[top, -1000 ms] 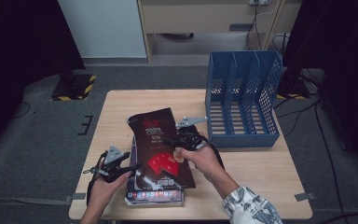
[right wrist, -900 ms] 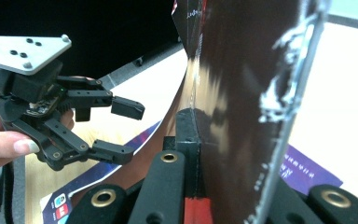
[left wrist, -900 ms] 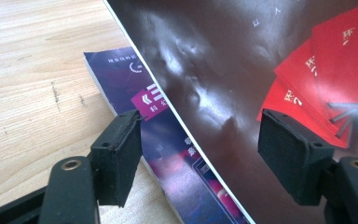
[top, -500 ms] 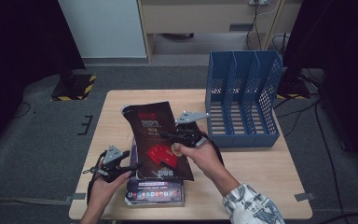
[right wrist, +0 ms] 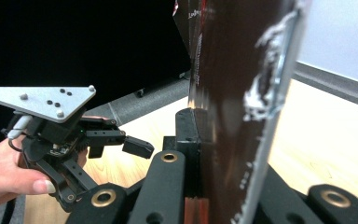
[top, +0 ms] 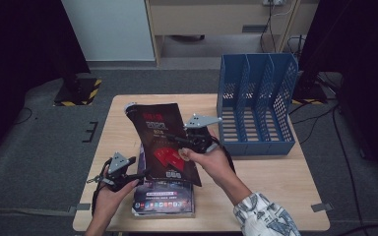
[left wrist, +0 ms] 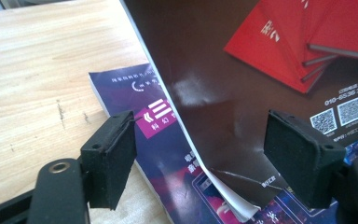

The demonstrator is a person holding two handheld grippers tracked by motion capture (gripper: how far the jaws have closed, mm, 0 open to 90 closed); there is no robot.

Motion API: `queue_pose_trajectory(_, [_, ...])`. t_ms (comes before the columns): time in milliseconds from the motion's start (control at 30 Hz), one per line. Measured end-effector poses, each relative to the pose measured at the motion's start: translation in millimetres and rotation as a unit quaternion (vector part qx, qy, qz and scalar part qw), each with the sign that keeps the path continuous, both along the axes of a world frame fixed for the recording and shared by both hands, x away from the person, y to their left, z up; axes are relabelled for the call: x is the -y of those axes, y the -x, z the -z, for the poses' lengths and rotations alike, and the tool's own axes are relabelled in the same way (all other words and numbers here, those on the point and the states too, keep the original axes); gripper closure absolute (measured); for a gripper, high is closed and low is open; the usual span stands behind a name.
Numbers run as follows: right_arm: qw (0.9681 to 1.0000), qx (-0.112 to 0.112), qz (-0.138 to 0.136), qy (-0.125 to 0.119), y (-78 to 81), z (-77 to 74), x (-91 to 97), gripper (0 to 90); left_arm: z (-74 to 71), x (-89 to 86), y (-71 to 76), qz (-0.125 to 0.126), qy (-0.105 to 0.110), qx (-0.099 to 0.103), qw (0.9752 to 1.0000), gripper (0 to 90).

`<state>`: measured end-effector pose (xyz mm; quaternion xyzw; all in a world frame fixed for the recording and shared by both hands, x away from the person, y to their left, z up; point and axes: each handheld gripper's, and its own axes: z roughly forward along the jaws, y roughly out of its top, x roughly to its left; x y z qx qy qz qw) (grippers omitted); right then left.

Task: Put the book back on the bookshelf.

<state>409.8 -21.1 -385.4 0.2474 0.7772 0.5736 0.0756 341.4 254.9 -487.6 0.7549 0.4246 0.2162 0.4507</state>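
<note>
dark magazine (right wrist: 233, 107) upright in right gripper (right wrist: 200, 154), left gripper (right wrist: 121, 142) beyond

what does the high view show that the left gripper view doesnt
High view alone: the blue file rack standing at the table's far right, the right claw shut on the dark magazine's right edge, and both of the person's hands. Left gripper view alone: the left claw's pads standing open on either side of the magazine's lower corner without pressing it, plus the QR codes printed on its cover. Both share: the dark magazine lifted at a tilt, the purple magazine lying under it, and the wooden table.
</note>
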Motion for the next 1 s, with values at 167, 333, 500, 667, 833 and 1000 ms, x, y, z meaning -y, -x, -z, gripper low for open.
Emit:
queue_pose_trajectory(167, [1.0000, 0.006, -0.005, -0.005, 2.1, -0.2, -0.7, 87.0, -1.6, -0.7, -0.1, -0.001, 0.000, 0.004, 1.0000, 25.4])
queue_pose_trajectory(333, [0.9999, 0.011, -0.010, -0.006, 3.6, -1.3, -0.6, 87.0, -6.4, -5.7, -1.9, -0.003, 0.012, 0.015, 0.9998, 26.2])
queue_pose_trajectory(500, [0.9998, 0.010, -0.014, -0.006, 2.3, -2.1, -1.4, 87.0, -9.1, -8.2, -9.4, 0.016, 0.012, 0.018, 0.9996, 26.1])
queue_pose_trajectory(667, [0.9997, 0.013, -0.020, -0.008, 2.6, -6.1, -3.7, 87.0, -4.1, -4.6, -22.6, 0.036, 0.016, 0.014, 0.9991, 24.7])
queue_pose_trajectory(833, [0.9994, 0.020, -0.025, -0.014, 3.1, -9.8, -4.7, 87.0, 7.4, -5.5, -31.8, 0.057, 0.022, -0.005, 0.9981, 23.3])
queue_pose_trajectory(1000, [0.9993, 0.019, -0.027, -0.014, 3.4, -10.5, -5.7, 87.0, 11.7, -6.8, -34.8, 0.071, 0.025, -0.020, 0.9970, 21.3])
